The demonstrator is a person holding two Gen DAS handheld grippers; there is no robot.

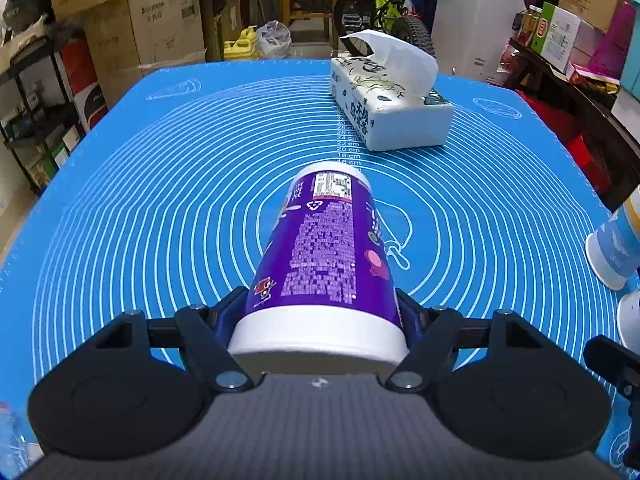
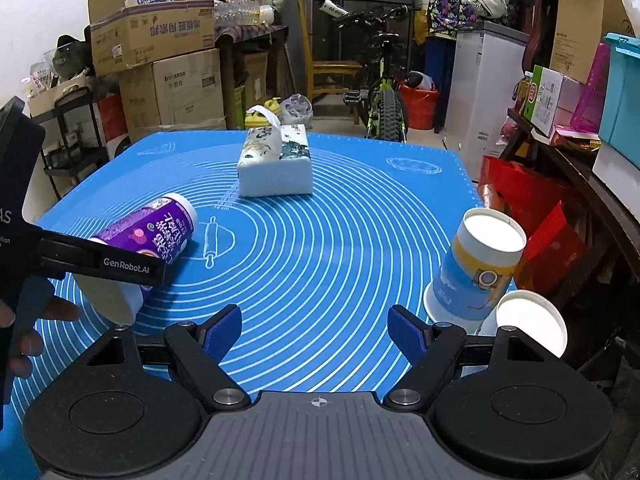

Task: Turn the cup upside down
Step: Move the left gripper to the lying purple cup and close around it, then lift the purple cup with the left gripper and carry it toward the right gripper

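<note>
Left gripper (image 1: pixel 320 320): its jaws pinch the purple cup (image 1: pixel 320 248) near the wide white rim end, one pad on each side.
Purple cup: held on its side, narrow base pointing away toward the tissue box (image 1: pixel 390 100); from the right wrist view it seems to hang just over the left part of the blue mat (image 2: pixel 320 248), though whether the base touches the mat is hard to tell.
Step in hand: by my judgement the flip is midway, the cup tipped level and not yet mouth-down.
Next move: likely a further roll of the wrist until the rim faces the mat, then a gentle lowering before the jaws let go.
Right gripper (image 2: pixel 316 334): jaws spread wide, holding nothing, above the mat's near edge.
Right side: a blue-and-yellow cup (image 2: pixel 476 264) stands inverted, a white cup (image 2: pixel 528 324) just beside it.
Hidden: the purple cup's mouth is not visible; the white cup is partly cut off behind the gripper.
</note>
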